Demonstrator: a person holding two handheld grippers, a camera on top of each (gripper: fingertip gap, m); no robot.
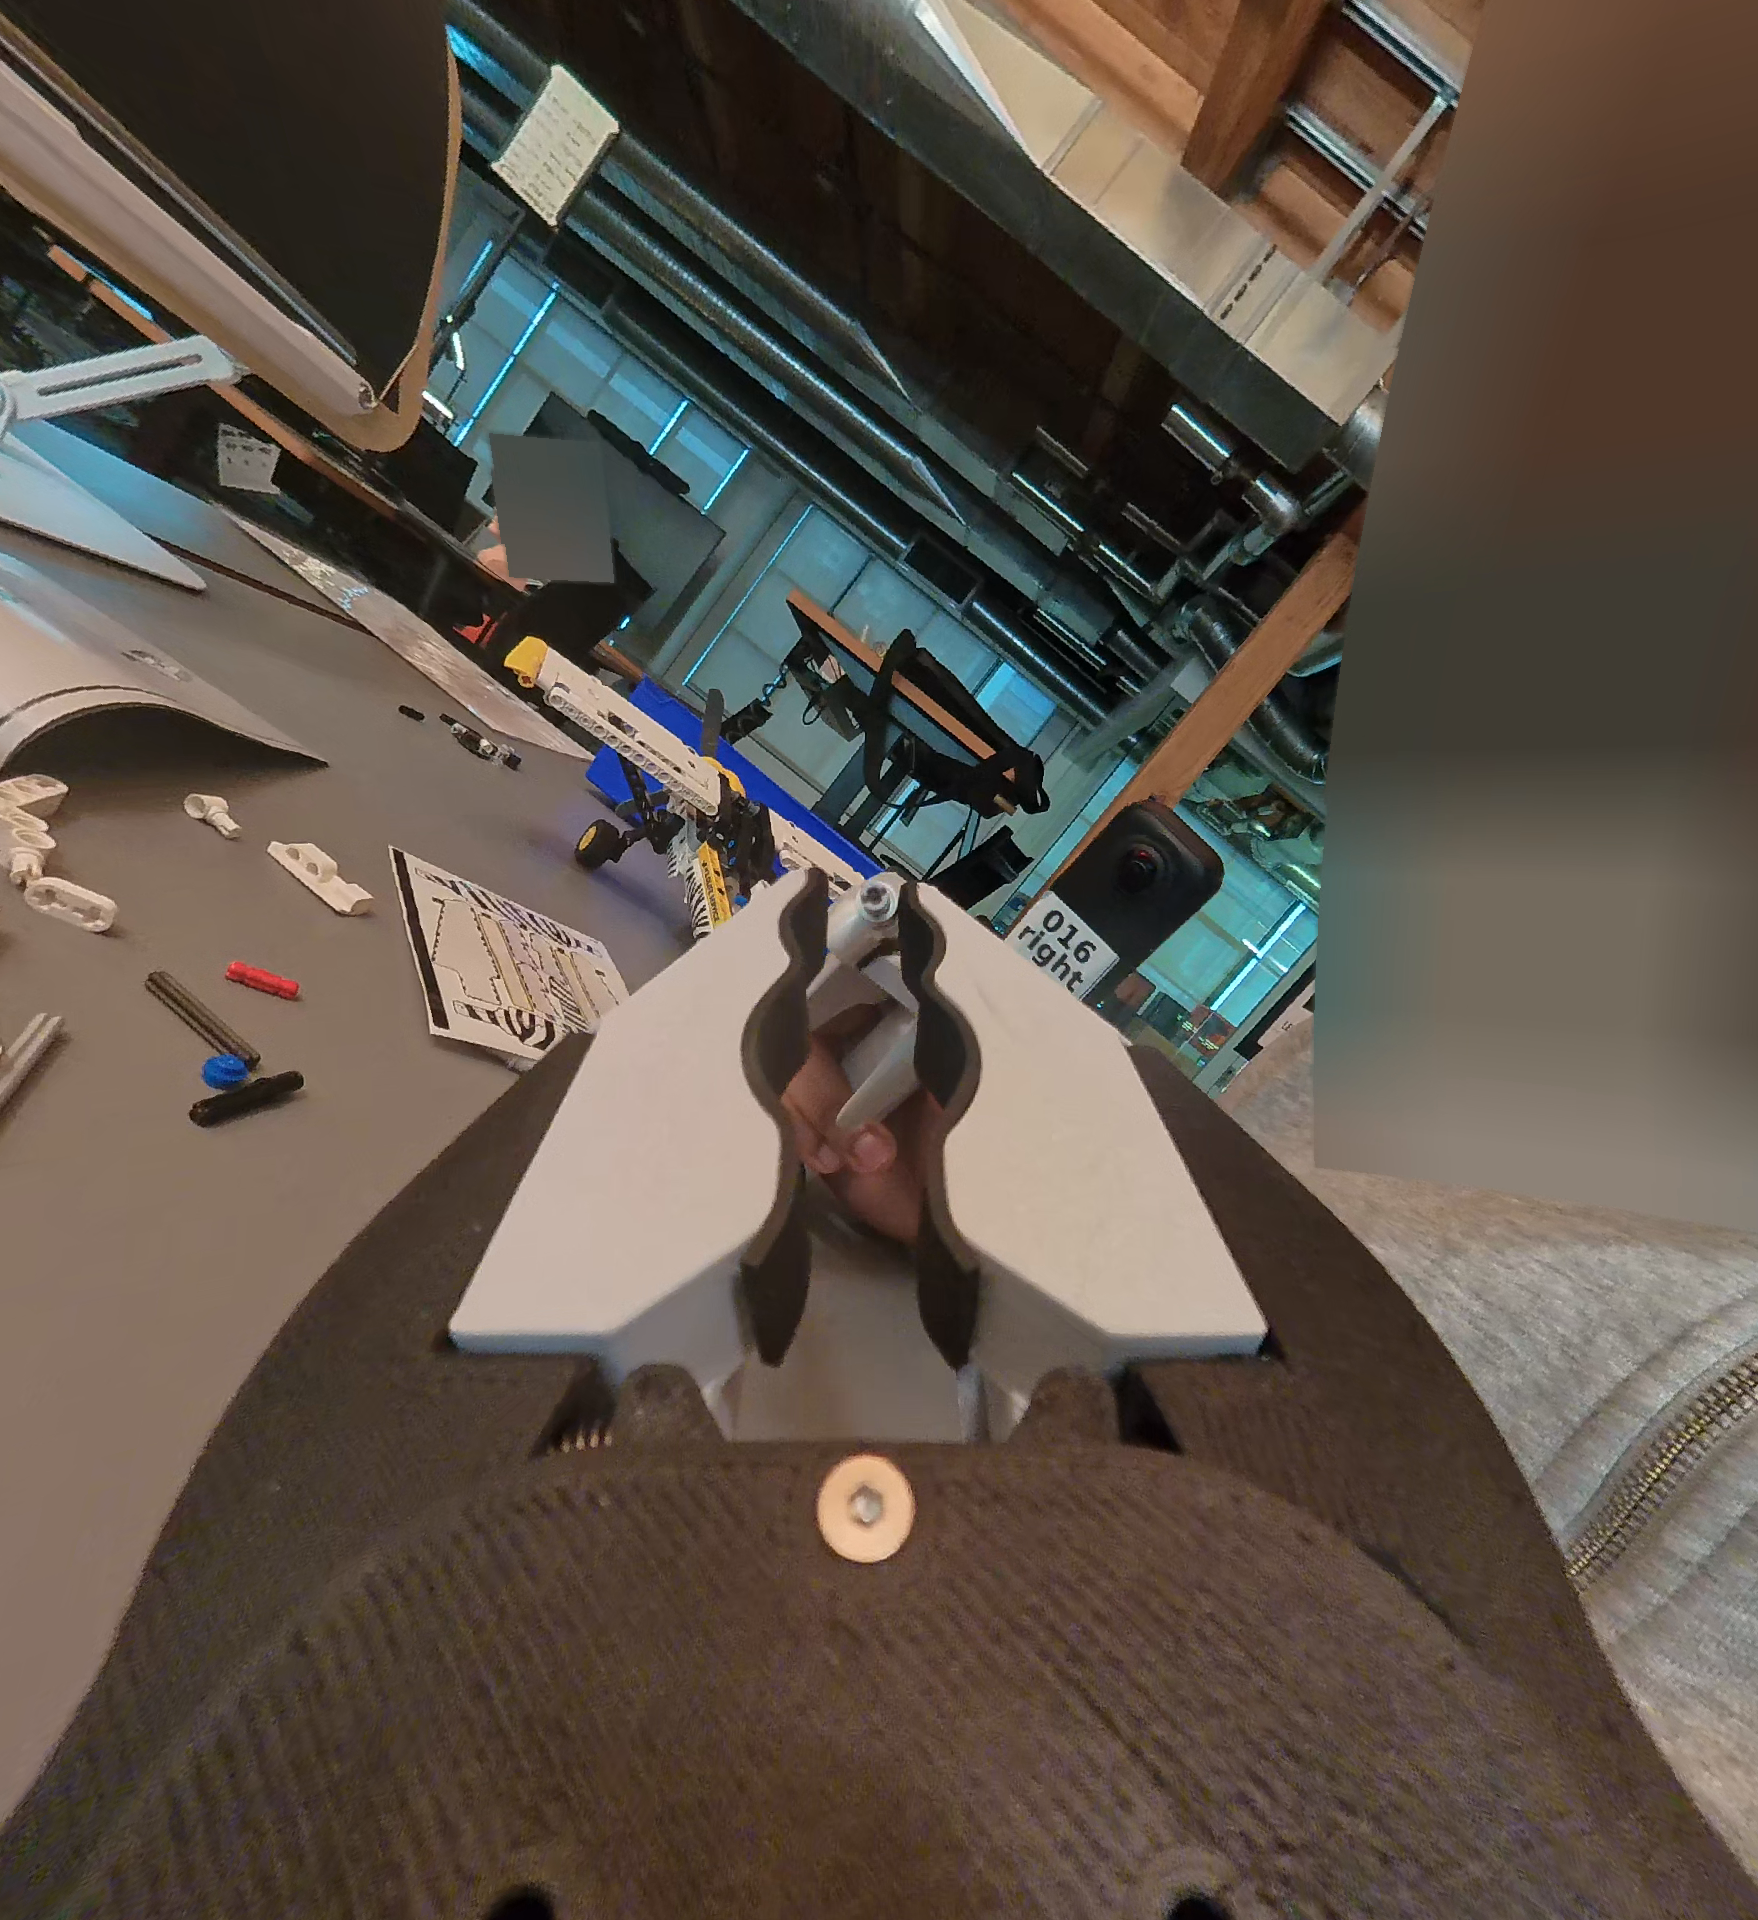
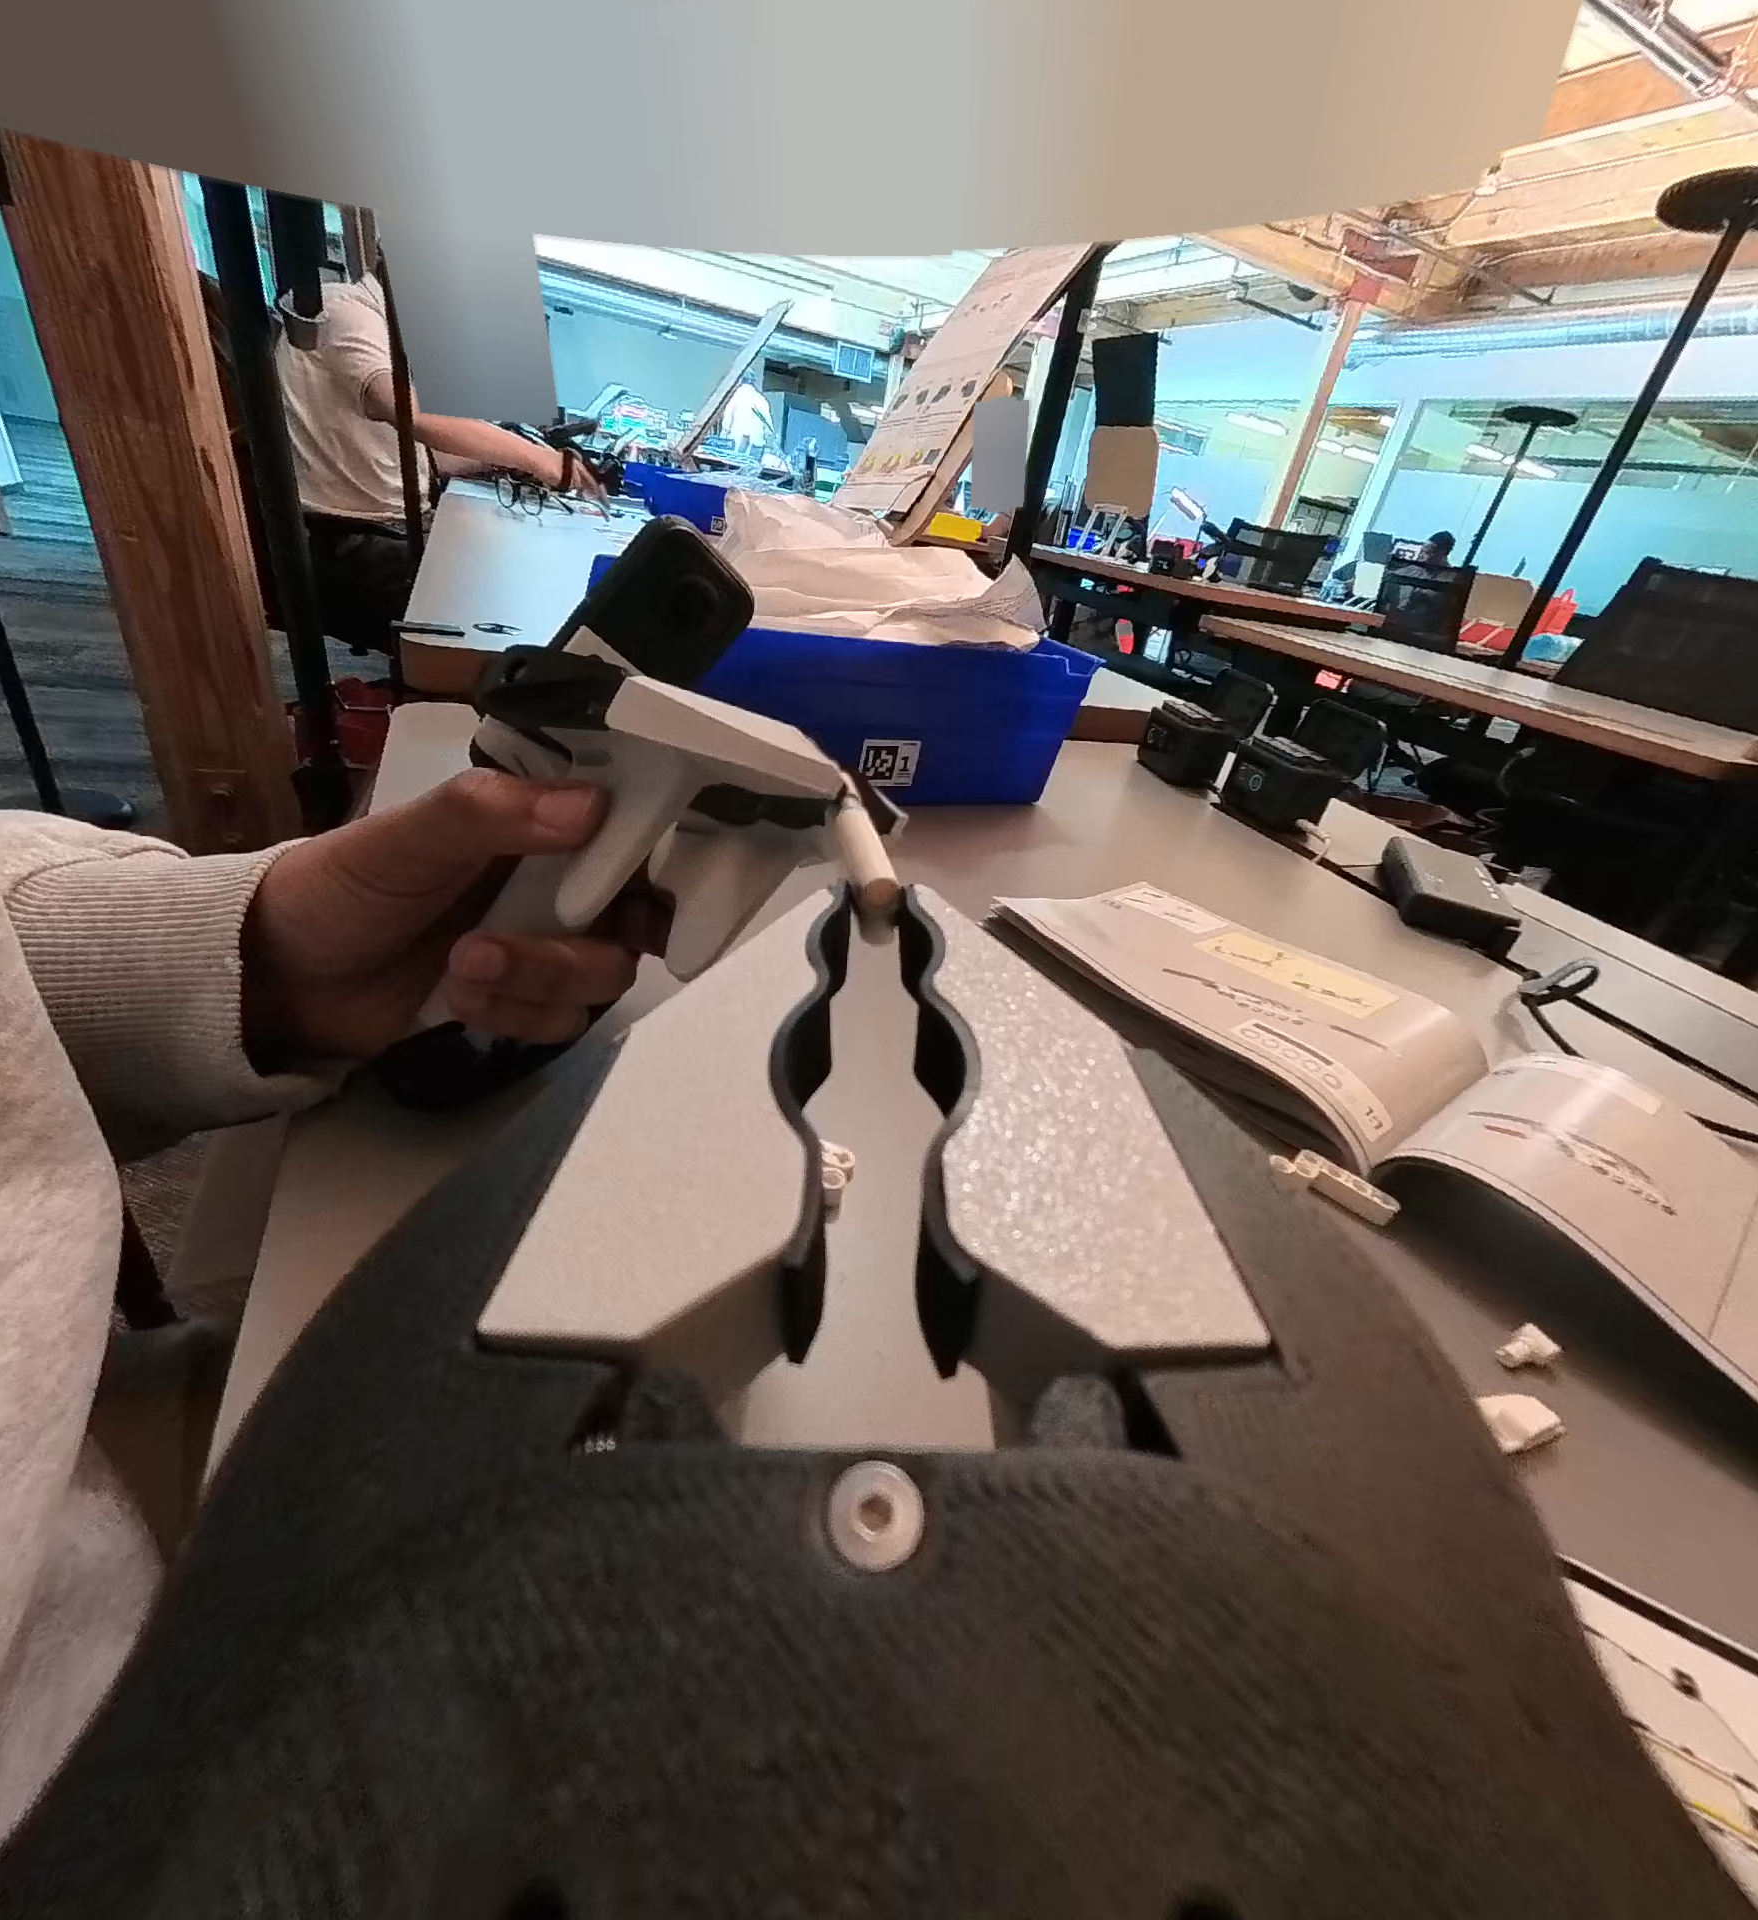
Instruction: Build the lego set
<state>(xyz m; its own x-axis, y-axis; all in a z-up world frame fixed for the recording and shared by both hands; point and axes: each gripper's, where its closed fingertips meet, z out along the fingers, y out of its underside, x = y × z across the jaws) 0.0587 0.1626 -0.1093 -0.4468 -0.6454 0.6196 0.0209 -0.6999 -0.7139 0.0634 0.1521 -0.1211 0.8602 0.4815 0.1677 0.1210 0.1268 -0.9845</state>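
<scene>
Right tool [image 2: 873, 914]: fingertips closed on white pin's [image 2: 867, 868] lower end.
Left tool [image 2: 844, 795]: grips pin's upper end.
Pin axis: slants between both tools, above tabletop [image 2: 1114, 862].

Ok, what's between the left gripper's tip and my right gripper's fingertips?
A white peg bridges that gap: the left gripper pinches its upper end, its lower end sits between the fingertips of the right gripper. The right wrist view shows it.
</scene>
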